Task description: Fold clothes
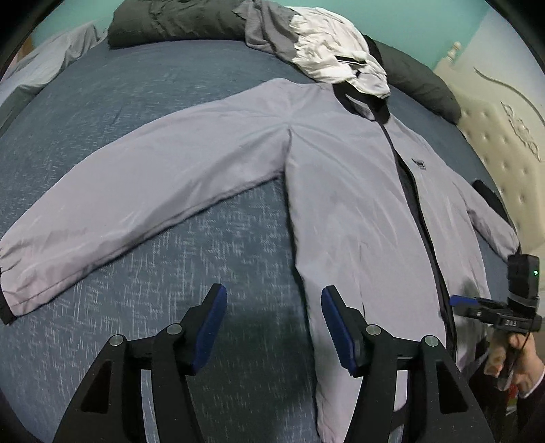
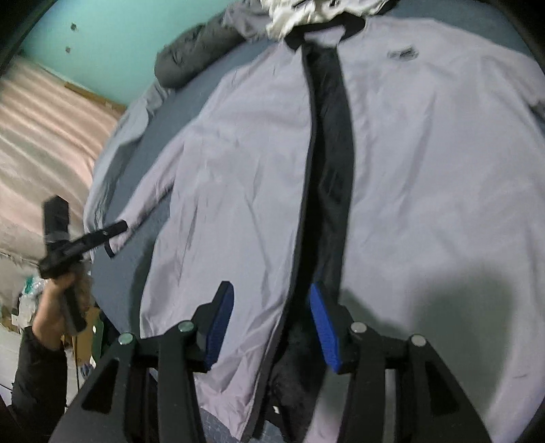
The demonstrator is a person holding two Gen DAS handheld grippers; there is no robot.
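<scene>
A pale lilac jacket lies spread front-up on a bed with a blue cover, its dark zip opening running from the collar down toward the lower edge of the frame.

The left wrist view alone shows one sleeve stretched flat to the left edge of the frame, a heap of white and grey clothes touching the collar at the top, dark pillows behind it, and a cream tufted headboard at the right. The right wrist view alone shows the dark lining in the open front from close by, a small chest logo at the upper right, and a pink striped cover off the bed at the left.

The left gripper points steeply down over the bare blue cover just beside the jacket's left side edge; its blue-padded fingers stand apart with nothing between them. In the right wrist view a hand holds it by the handle at the left edge.

The right gripper tilts down over the jacket's lower front, its fingers parted astride the dark zip edge, pads not pressing cloth. In the left wrist view it sits at the lower right, held by a hand in a dark sleeve.
</scene>
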